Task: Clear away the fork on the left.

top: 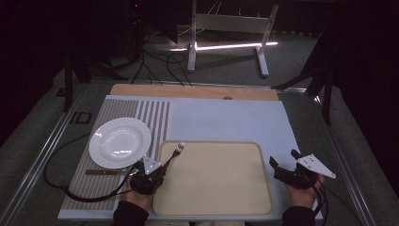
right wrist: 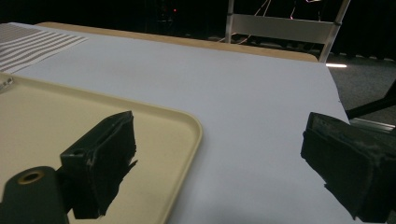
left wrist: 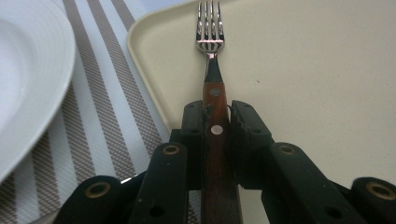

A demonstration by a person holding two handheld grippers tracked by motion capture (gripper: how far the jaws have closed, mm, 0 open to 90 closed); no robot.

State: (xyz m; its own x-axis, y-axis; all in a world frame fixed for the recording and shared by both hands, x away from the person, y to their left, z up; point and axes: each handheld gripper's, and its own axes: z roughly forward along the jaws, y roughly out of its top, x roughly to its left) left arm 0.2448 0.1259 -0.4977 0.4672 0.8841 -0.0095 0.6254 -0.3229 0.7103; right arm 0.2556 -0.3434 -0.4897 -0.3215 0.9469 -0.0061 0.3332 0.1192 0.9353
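I hold the fork [left wrist: 211, 93] by its dark wooden handle, where the left gripper [left wrist: 215, 122] is closed tight on it, one black pad on each side near the two round rivets. I judge the fork stiff and rather light, with most of the weight in the handle, so the grip at the handle's front part is a good place; the smooth lacquered wood may slip or turn between the pads if I tilt it quickly. Its steel tines are shiny and thin, and they point forward over the near-left corner of the beige tray [top: 244, 179]. The tray looks like matte plastic with a low rounded rim. To its left a white, glossy plate [top: 120, 142] sits on a striped woven placemat [top: 96, 186], and a knife [top: 104, 172] with a similar wooden handle lies just below the plate. The right gripper [top: 286, 160] waits beside the tray's right edge, its jaws wide apart and holding nothing.
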